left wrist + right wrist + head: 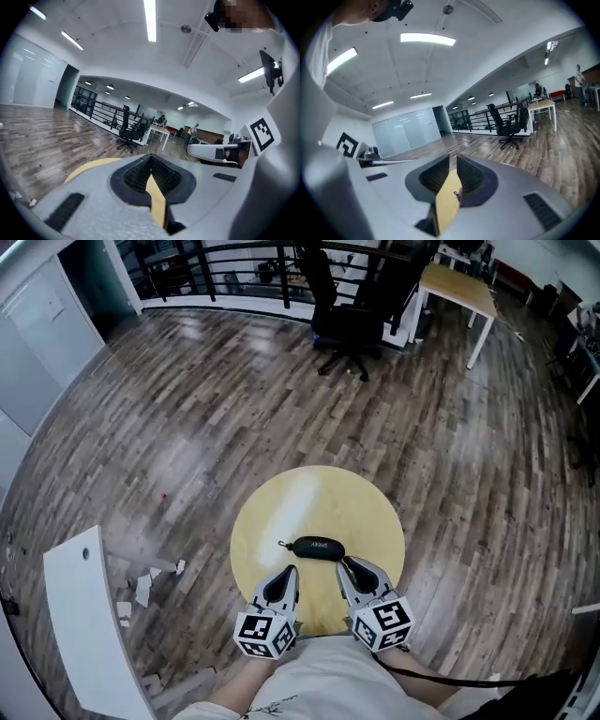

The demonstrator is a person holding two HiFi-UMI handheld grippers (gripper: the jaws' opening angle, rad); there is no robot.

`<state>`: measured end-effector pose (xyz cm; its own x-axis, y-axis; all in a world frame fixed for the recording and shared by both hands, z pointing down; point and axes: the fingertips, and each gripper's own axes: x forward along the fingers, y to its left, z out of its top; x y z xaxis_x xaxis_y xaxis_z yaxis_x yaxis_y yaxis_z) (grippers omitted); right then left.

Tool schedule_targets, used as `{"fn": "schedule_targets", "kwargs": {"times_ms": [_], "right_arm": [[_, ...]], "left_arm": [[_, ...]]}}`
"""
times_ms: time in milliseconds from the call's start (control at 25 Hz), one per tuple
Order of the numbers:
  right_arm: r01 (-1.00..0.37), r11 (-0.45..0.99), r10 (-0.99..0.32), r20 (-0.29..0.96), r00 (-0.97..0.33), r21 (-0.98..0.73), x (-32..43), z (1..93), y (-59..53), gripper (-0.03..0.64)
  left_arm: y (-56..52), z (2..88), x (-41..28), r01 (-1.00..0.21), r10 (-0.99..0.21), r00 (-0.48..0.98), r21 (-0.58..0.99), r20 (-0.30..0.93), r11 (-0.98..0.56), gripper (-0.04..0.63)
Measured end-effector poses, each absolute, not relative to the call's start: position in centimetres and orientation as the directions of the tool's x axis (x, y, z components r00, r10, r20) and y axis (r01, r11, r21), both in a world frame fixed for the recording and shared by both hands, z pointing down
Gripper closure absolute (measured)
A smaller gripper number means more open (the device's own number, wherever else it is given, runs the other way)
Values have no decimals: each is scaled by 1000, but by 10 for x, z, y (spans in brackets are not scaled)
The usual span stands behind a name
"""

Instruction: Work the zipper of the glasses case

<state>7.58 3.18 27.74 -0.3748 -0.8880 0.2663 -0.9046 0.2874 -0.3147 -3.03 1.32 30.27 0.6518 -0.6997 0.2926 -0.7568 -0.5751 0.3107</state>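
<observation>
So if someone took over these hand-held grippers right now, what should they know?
Left hand-held gripper: jaws together, empty, near the case.
Right hand-held gripper: jaws slightly apart, empty, at the case's right end.
Glasses case: on the round yellow table, pull tab at its left end.
Done: nothing visible. Left: hold the case, grip the tab, work the zipper.

Print on glasses case too small to read; right end partly covered by right gripper; zipper pull barely a speck.
</observation>
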Motion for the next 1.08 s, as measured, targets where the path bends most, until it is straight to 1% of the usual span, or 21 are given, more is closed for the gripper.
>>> {"fn": "schedule_targets", "kwargs": {"times_ms": [40, 80, 200, 320, 520, 1080], "right_arm": [[-895, 296, -884, 258, -389, -333, 67, 274, 34, 574], [-886, 316, -876, 254, -410, -340, 58, 273, 34, 614], [-871, 381, -847, 261, -463, -309, 37, 272, 33, 615], [-866, 404, -838, 261, -480, -296, 26, 270, 39, 615], [-864, 415, -839, 247, -485, -286, 23, 267, 42, 615], [-865, 424, -839, 245, -487, -269, 23, 266, 49, 615]], "left_arm": [[15, 299, -36, -769, -715, 637, 295, 286, -567, 592], [13, 296, -39, -776, -725, 630, 278, 280, -567, 592], [6, 285, -40, -771, -731, 636, 251, 248, -586, 592], [11, 275, -41, -768, -736, 639, 240, 224, -594, 592], [22, 271, -36, -751, -716, 661, 174, 225, -638, 592], [35, 274, -15, -705, -662, 707, 176, 247, -687, 592]]}}
